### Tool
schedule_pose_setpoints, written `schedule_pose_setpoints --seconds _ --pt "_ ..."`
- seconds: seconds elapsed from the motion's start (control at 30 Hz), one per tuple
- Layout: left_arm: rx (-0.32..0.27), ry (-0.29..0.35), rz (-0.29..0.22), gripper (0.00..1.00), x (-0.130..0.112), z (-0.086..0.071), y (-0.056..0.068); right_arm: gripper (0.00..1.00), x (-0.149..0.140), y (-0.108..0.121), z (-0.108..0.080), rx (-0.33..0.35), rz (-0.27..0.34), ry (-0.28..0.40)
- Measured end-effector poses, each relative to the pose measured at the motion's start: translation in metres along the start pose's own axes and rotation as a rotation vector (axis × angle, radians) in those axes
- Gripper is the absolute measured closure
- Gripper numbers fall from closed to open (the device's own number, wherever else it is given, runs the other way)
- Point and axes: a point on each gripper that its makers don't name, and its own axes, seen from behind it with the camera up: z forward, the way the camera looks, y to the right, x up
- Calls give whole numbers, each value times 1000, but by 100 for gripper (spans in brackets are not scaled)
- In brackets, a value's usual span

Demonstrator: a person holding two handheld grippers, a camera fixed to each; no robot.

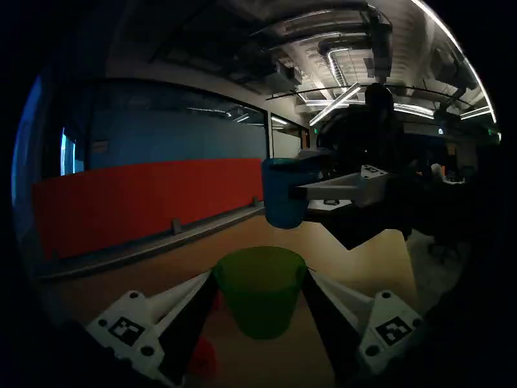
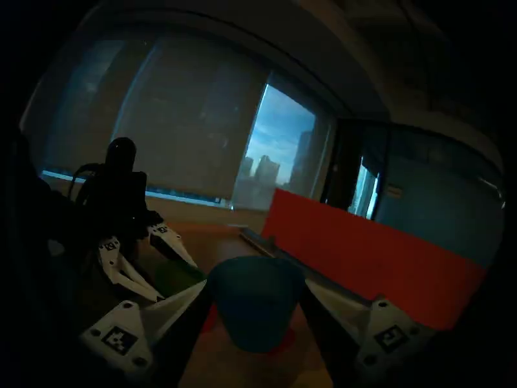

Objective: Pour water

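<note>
Our left gripper [image 1: 258,278] clasped a green translucent plastic cup [image 1: 260,307].
We saw the right gripper [image 2: 254,283] holding a blue plastic cup [image 2: 255,317] above and beyond it.

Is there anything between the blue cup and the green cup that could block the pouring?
Nothing visible does. The blue cup, held by the right gripper, is just beyond the green cup in the left gripper, with open space between them.
</note>
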Motion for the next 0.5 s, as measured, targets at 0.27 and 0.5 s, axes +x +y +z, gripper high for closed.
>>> schedule_pose_setpoints --seconds 0.27,0.5 --pt "-17 12 -5 12 2 2 8 9 10 0 7 3 -97 -6" --pt "-27 12 13 12 0 2 13 9 17 -3 12 8 -175 -10"
